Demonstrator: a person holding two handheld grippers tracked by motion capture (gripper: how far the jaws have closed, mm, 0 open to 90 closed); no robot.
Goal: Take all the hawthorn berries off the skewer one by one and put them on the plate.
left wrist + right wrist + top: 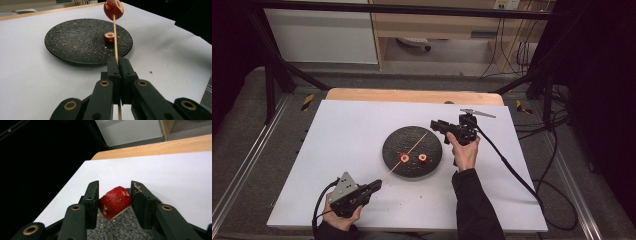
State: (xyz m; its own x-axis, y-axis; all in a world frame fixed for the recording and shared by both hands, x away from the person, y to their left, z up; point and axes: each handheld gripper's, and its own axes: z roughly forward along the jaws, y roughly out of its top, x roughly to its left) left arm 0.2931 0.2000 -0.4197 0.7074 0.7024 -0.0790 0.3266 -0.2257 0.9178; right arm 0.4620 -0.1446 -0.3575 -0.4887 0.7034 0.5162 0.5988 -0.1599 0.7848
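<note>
Nearby, a loose fruit piece (109, 37) lies beside the skewer (115, 40).

thin wooden skewer (115, 37): tilted over plate, one cored red fruit piece (114, 9) threaded near tip | second cored red fruit piece (109, 37): lying on round black textured plate (72, 40) | third red fruit chunk (115, 202): above plate edge

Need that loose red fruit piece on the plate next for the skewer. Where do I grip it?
Grip the loose fruit piece across its rounded red sides, coming from above. Its hollow core faces up and it sits flat on the plate, so a hand-held gripper should leave the hole free.
</note>
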